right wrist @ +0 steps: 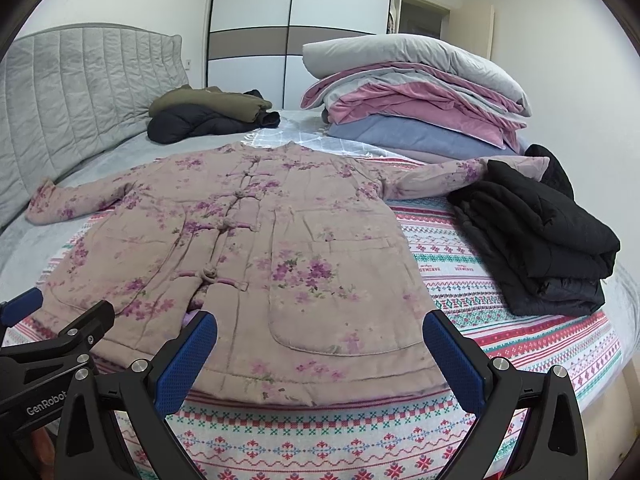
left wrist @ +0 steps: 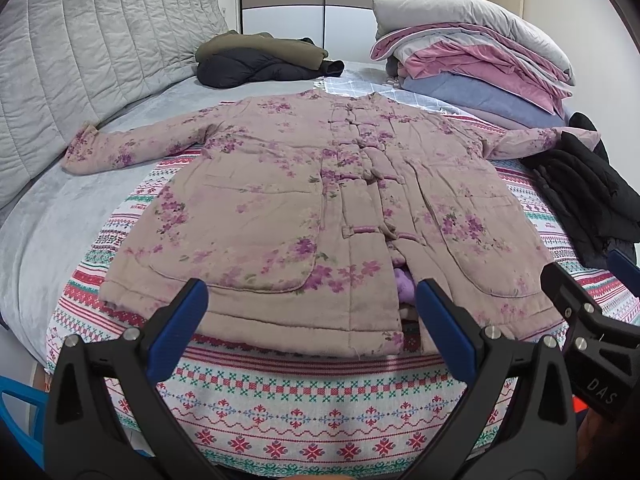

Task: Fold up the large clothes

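Note:
A padded pink floral jacket (left wrist: pixel 280 200) (right wrist: pixel 248 248) lies flat and face up on a patterned blanket (left wrist: pixel 320 408) (right wrist: pixel 328 432) on the bed, sleeves spread to both sides, knot buttons fastened down the front. My left gripper (left wrist: pixel 312 316) hovers open just before the jacket's hem, nothing between its blue pads. My right gripper (right wrist: pixel 320 344) also stands open over the hem's right half, empty. Each gripper shows at the edge of the other's view.
A folded black coat (right wrist: pixel 536 240) (left wrist: pixel 592 200) lies on the blanket right of the jacket, over its right cuff. Stacked quilts and a pillow (right wrist: pixel 416 96) sit at the back right. Dark jackets (left wrist: pixel 264 60) rest by the grey headboard (left wrist: pixel 80 60).

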The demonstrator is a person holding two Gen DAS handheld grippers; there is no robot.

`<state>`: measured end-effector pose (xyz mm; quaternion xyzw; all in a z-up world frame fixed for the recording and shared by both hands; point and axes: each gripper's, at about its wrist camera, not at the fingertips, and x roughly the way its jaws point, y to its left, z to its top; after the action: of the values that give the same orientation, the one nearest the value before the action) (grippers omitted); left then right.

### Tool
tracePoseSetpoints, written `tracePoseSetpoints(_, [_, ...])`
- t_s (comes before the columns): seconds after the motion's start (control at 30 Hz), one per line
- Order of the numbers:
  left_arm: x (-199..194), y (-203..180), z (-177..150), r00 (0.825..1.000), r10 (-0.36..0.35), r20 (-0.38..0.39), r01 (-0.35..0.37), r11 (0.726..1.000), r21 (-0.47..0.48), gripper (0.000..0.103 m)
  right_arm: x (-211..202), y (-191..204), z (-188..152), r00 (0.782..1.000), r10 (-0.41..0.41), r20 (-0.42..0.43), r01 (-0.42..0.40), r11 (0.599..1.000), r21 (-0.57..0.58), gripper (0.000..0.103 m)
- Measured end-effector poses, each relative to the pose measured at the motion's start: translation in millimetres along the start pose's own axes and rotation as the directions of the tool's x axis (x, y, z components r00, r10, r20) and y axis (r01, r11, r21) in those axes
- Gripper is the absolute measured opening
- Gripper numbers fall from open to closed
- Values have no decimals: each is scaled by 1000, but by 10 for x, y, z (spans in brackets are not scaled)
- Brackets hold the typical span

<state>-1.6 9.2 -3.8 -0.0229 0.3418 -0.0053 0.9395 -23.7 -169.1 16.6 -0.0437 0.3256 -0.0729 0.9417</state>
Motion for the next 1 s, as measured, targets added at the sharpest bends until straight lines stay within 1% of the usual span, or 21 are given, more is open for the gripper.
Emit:
tracePoseSetpoints(0.07, [2,1,-1,1000,13,-6,-13,1000,13,103,-1,6,2,1000,6,-2,-6,1000,2,103])
tracePoseSetpoints(0.2, [4,13,-3,1000,9,4,-9,1000,8,103,-10,14,3,1000,8,1,-8,1000,2,103])
tracePoseSetpoints(0.33, [17,19,-3,1000,12,-1,-12,1000,12,103,23,13,-1,999,34,-25,-33,999,21,103])
tracePoseSetpoints(0.5, [55,64,-12,999,31,-14,-30,999,43,103,37,26,-8,1000,15,-16,-15,1000,-9,103])
tracePoseSetpoints(0.57, [103,173,-13,998,55,-28,-53,997,54,103,86,16,-21,1000,9,-24,-10,999,-38,103])
tracePoseSetpoints(0.63, [160,396,-17,995,87,-52,-85,996,41,103,131,-38,-25,1000,-2,-31,0,998,-57,103])
tracePoseSetpoints(0.7, [203,676,-34,990,113,-78,-113,994,12,103,216,-237,-29,998,-22,-51,20,998,-52,103])
tracePoseSetpoints(0.77, [205,1003,-77,984,147,-103,-150,988,-25,103,298,-428,-59,995,-22,-93,19,999,-42,103])
tracePoseSetpoints(0.83, [220,1308,-197,979,149,-142,-162,983,-87,103,433,-636,-139,987,-35,-160,25,998,-62,103])
tracePoseSetpoints(0.9, [152,1590,-302,969,183,-167,-202,974,-101,103,530,-809,-260,977,-46,-206,34,997,-65,103])
tracePoseSetpoints(0.93, [147,1640,-372,959,181,-216,-208,972,-112,103,559,-901,-295,974,-47,-220,32,997,-71,103])
tracePoseSetpoints(1.0, [146,1764,-468,953,193,-235,-225,967,-116,103,601,-1047,-390,968,-11,-251,-4,998,-60,103])
